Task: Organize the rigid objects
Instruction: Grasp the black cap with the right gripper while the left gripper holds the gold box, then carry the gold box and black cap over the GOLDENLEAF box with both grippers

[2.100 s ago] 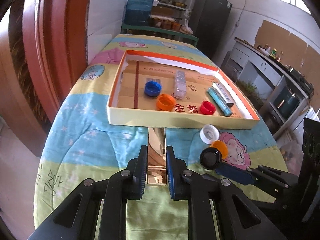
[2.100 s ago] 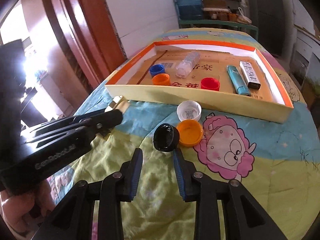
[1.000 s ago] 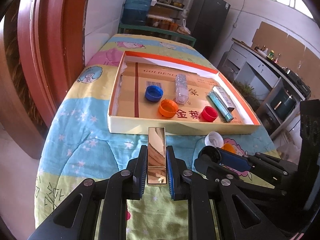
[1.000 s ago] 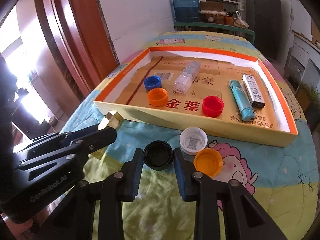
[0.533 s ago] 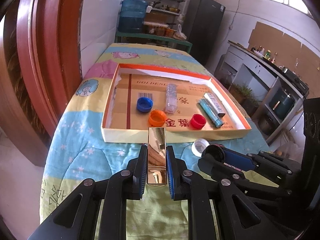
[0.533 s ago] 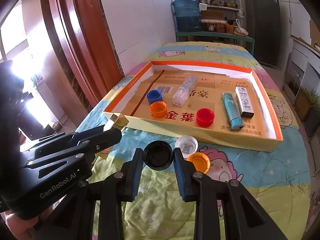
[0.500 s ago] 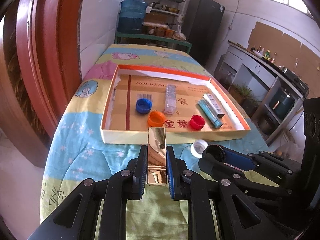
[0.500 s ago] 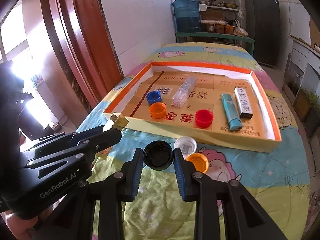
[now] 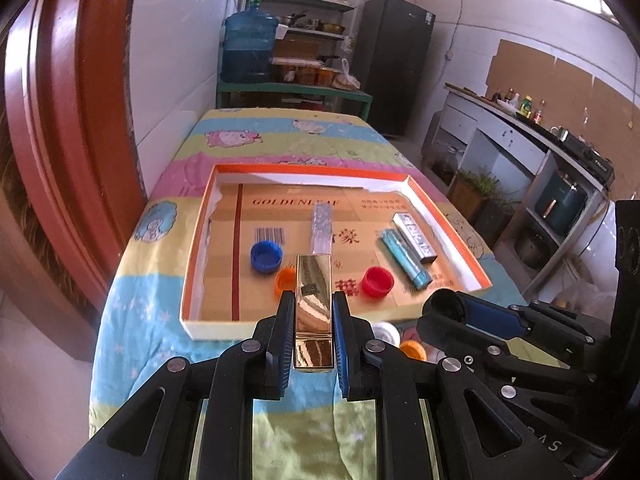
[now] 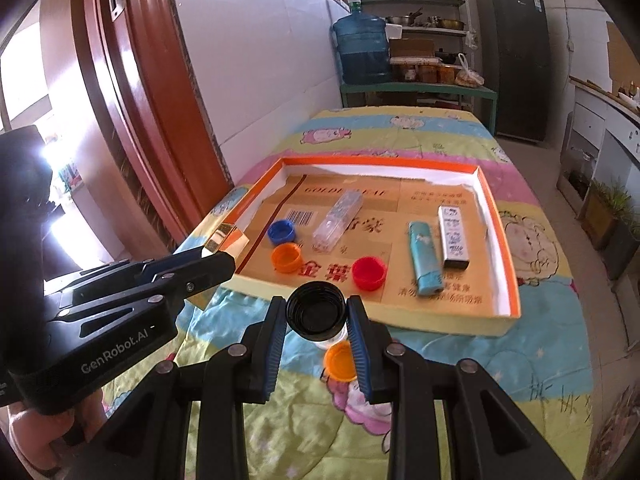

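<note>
My left gripper (image 9: 313, 300) is shut on a shiny gold rectangular case (image 9: 313, 304), held in the air in front of the near wall of the orange-rimmed cardboard tray (image 9: 208, 326). My right gripper (image 10: 317, 308) is shut on a black bottle cap (image 10: 316, 315), open side up, also raised near the tray's (image 10: 440, 322) front wall. Inside the tray lie a blue cap (image 10: 281, 232), an orange cap (image 10: 286, 258), a red cap (image 10: 369, 273), a clear plastic case (image 10: 338, 218), a teal lighter (image 10: 423, 264) and a white lighter (image 10: 453, 236).
On the cartoon-print quilt (image 10: 540, 360) below the right gripper lie an orange cap (image 10: 339, 365) and a white cap (image 9: 387, 333), partly hidden. A red door frame (image 10: 132, 92) stands to the left. A counter (image 9: 540, 136) and shelves with a water jug (image 10: 362, 48) are behind.
Both grippers have risen with their objects and the tray now looks farther below. The gold case now overlaps the tray's orange cap in the left wrist view.
</note>
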Demonstrator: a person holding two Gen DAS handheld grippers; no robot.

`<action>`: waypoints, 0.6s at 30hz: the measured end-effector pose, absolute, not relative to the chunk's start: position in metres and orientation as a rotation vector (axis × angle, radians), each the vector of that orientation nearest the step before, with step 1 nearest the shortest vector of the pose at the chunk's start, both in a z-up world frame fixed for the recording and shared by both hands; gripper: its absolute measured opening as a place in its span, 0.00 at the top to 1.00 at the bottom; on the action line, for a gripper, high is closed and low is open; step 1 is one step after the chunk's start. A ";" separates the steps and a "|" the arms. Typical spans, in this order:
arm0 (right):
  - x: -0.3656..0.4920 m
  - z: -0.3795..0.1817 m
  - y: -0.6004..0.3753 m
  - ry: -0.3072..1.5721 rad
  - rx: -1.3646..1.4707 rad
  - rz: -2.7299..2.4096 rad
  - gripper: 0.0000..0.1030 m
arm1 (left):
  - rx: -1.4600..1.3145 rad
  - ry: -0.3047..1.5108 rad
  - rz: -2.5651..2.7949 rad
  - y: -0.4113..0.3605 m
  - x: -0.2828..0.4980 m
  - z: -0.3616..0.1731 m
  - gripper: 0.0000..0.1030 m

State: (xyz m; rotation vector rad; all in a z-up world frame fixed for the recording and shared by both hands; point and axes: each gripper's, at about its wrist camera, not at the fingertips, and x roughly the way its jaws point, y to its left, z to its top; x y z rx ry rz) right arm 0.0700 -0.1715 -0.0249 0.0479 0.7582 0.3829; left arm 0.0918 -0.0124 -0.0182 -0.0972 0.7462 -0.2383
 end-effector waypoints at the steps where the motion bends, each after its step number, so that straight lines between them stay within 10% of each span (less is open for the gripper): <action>1: 0.072 -0.023 -0.173 0.754 0.047 0.382 0.70 | -0.096 0.744 -0.239 -0.014 0.093 -0.017 0.83; 18: 0.107 -0.004 -0.195 0.720 0.013 0.354 0.70 | -0.055 0.725 -0.241 -0.017 0.140 0.001 0.83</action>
